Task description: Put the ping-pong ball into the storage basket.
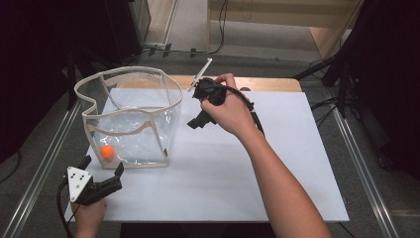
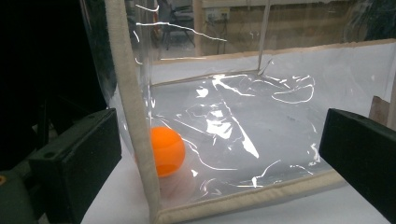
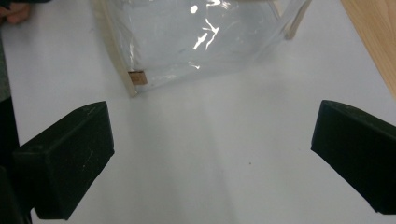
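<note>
The orange ball [image 1: 107,151] already lies inside the clear bag [image 1: 130,119], in its lower left corner, at the left of the frame. The left gripper [image 1: 101,173] and the right gripper [image 1: 198,118] both stand open and empty, so little seems left.

No text, brand or number can be read anywhere. A small tan tag [image 3: 137,78] sits on the bag [image 3: 196,42] at its lower corner seam, in the right gripper view, but any print on it is too small and blurred to make out.
</note>
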`<state>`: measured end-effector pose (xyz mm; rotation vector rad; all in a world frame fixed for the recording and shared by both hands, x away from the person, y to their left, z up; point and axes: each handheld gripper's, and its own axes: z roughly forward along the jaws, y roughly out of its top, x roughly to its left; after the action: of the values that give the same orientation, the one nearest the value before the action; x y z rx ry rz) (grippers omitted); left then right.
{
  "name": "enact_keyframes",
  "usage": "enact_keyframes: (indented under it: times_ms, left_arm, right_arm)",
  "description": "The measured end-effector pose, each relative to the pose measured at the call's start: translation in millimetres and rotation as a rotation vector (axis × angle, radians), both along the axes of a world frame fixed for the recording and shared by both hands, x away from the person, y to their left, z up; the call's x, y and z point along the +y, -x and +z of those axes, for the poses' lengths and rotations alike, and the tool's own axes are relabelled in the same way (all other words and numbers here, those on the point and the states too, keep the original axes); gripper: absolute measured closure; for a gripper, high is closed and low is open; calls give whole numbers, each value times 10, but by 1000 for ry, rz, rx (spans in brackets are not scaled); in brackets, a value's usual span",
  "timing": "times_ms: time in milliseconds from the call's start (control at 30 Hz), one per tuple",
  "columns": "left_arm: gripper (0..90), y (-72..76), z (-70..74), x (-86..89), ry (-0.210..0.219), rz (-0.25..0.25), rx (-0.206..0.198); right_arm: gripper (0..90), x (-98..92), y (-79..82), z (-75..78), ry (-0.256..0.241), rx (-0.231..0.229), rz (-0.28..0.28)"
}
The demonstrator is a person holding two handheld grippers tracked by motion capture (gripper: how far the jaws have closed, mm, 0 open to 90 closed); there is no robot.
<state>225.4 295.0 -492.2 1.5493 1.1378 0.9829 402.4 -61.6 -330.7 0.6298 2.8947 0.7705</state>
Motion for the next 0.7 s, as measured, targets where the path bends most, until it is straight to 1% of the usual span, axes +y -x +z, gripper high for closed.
enact_keyframes:
  times_ms: [67, 133, 167, 233, 267, 300, 333, 400, 433, 500, 567, 633, 667, 700]
  left_arm:
    - [0, 1, 1, 3, -2, -1, 2]
    - [0, 1, 1, 6, -1, -1, 2]
    - [0, 1, 1, 7, -1, -1, 3]
    - [0, 1, 0, 2, -1, 0, 2]
    - [0, 0, -1, -2, -3, 0, 2]
    - [0, 0, -1, -5, -5, 1, 1]
    - [0, 1, -2, -6, -6, 0, 1]
    - [0, 2, -1, -4, -6, 0, 1]
    - [0, 2, -2, -3, -3, 0, 0]
    - [0, 2, -2, -3, -2, -1, 1]
    - [0, 3, -2, -4, -6, 0, 1]
    - [0, 3, -2, -5, -6, 0, 1]
    - [0, 3, -2, -7, -4, 1, -1]
    - [0, 2, -3, -7, -3, 1, -1]
  right_arm:
    - [0, -10, 14, -36, 3, -7, 8]
    - [0, -24, 41, -60, 17, -4, -1]
    - [0, -42, 55, -92, 19, -6, 4]
    - [0, -49, 68, -107, 19, -2, -2]
    - [0, -64, 85, -140, 33, -9, -4]
    - [0, -64, 85, -140, 33, -9, -4]
    - [0, -77, 101, -179, 43, -8, -3]
    - [0, -85, 107, -202, 37, -9, 0]
    - [0, -101, 122, -241, 31, -4, -10]
    - [0, -109, 127, -257, 32, -1, -11]
    - [0, -126, 133, -301, 17, 2, -13]
    - [0, -140, 139, -334, 20, 2, -6]
    - [0, -146, 151, -358, 14, 8, -15]
    - [0, -152, 158, -361, 23, 13, -17]
